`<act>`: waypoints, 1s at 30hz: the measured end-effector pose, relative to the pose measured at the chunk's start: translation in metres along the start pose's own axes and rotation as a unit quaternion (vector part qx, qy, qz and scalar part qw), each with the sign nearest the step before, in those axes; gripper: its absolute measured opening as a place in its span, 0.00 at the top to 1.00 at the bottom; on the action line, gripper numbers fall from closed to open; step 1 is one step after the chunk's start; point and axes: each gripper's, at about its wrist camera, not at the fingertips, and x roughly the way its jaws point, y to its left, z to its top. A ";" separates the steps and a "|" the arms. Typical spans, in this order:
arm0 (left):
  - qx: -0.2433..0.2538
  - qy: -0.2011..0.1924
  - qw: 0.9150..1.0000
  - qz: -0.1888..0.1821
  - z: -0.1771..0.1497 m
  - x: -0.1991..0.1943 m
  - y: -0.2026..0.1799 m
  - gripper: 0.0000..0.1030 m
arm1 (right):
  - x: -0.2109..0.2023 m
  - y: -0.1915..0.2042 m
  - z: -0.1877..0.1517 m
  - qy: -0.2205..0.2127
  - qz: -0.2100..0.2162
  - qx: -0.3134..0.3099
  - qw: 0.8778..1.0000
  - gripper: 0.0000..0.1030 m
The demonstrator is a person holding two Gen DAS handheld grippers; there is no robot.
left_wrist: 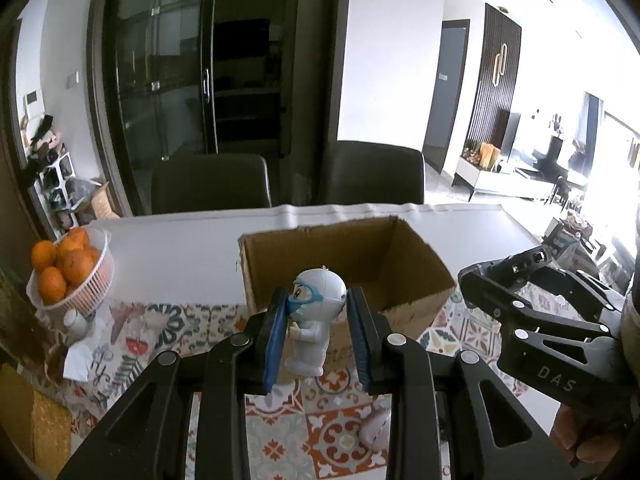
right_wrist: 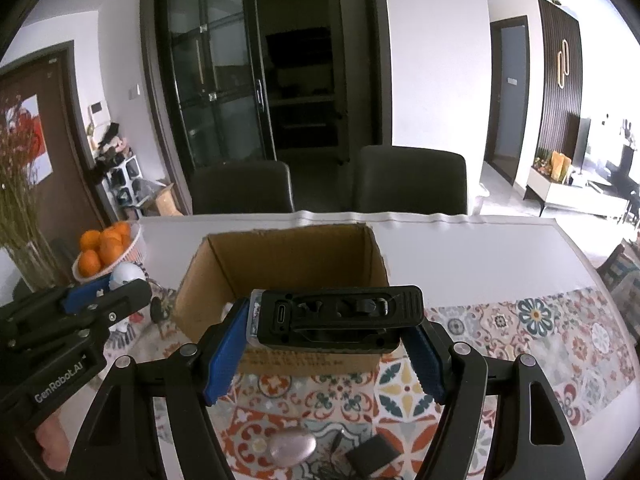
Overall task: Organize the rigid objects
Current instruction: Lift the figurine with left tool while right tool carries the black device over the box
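Note:
My left gripper is shut on a small white figurine with blue goggles and a blue mask, held upright above the patterned tablecloth. Just beyond it stands an open cardboard box. My right gripper is shut on a black rectangular device with a USB-C port, held crosswise in front of the same cardboard box. In the left wrist view the right gripper shows at the right edge. In the right wrist view the left gripper shows at the left, with the white figurine between its blue pads.
A white basket of oranges stands at the table's left. A pale oval object and a small black item lie on the patterned cloth near me. Two dark chairs stand behind the table. Dried stems rise far left.

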 end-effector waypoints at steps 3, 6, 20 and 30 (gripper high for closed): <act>0.000 -0.004 1.000 -0.003 0.013 0.003 0.000 0.71 | 0.005 -0.001 0.011 0.003 0.009 0.004 1.000 0.29; 0.001 -0.003 1.000 -0.003 0.022 0.008 0.001 0.71 | 0.009 -0.002 0.021 0.005 0.011 0.003 1.000 0.29; -0.013 0.035 0.999 -0.006 0.057 0.051 0.010 0.71 | 0.050 -0.007 0.062 0.037 0.022 -0.005 0.999 0.29; -0.011 0.087 0.996 -0.001 0.065 0.093 0.013 0.71 | 0.100 -0.011 0.064 0.113 0.032 0.003 0.993 0.29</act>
